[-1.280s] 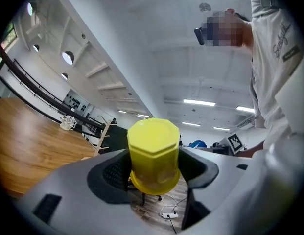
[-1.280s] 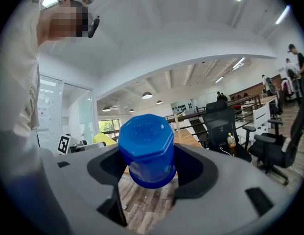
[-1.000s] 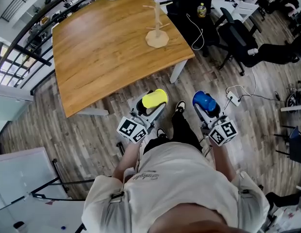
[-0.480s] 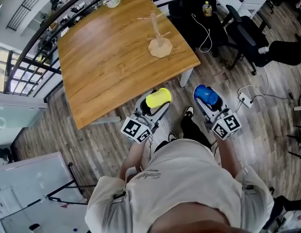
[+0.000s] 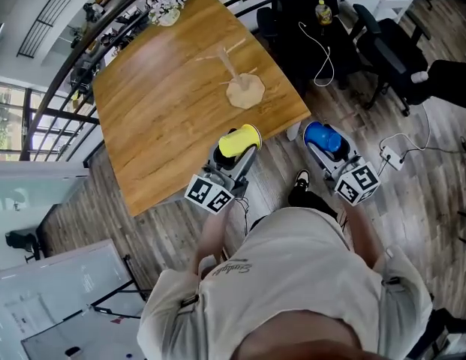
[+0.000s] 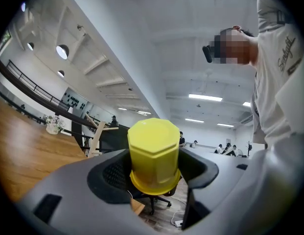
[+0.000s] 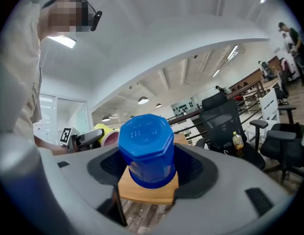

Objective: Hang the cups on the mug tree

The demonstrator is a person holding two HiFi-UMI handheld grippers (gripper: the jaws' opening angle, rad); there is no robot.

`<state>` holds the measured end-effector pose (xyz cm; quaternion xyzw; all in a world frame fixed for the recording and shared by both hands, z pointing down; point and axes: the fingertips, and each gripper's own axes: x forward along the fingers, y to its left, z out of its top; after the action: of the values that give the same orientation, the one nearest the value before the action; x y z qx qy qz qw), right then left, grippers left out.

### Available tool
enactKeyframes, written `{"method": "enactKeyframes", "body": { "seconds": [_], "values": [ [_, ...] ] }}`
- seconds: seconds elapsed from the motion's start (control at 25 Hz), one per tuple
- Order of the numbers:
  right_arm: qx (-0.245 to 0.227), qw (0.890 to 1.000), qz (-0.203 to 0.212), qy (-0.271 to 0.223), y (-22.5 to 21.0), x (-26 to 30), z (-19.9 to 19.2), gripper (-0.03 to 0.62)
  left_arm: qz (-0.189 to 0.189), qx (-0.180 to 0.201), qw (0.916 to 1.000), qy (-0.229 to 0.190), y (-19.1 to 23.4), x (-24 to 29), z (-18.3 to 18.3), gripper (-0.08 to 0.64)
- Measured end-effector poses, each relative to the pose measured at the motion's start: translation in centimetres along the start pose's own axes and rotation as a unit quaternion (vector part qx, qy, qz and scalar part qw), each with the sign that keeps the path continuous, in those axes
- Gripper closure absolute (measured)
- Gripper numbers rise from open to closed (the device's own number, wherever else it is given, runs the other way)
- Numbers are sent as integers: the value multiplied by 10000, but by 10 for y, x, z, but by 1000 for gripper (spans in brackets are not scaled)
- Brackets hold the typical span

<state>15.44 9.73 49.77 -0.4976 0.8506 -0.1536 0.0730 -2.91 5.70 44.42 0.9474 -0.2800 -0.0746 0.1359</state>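
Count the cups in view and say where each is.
2. The yellow cup is clamped in the left gripper, the blue cup in the right gripper. None hangs on the mug tree; no others show.

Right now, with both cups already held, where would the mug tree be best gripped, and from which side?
Probably the mug tree by its slim upright post, low, under the pegs, coming level from the person's side. Its round base lies flat on the table and offers the tongs no hold.
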Motion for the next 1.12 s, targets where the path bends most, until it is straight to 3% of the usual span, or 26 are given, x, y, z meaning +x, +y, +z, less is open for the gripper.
{"method": "enactKeyframes", "body": {
  "seconds": [0.16, 0.28, 0.6, 0.92, 1.12],
  "values": [
    [-45, 9996, 271, 49, -15, 19, 9, 310, 162, 407, 9990, -63, -2, 21, 17, 259],
    [-135, 9986, 495, 135, -21, 32, 6, 310, 327, 474, 9983, -102, 1, 24, 20, 259],
    [-193, 9975, 648, 199, -37, 39, 6, 310, 844, 47, 9964, -29, 24, 23, 3, 259],
    [-16, 9966, 685, 467, -45, 51, -15, 310, 853, 121, 9963, -5, 31, 33, 2, 259],
    [-5, 9965, 746, 373, -50, 70, -5, 310, 832, -312, 9958, -224, 50, 43, 0, 259]
  ]
}}
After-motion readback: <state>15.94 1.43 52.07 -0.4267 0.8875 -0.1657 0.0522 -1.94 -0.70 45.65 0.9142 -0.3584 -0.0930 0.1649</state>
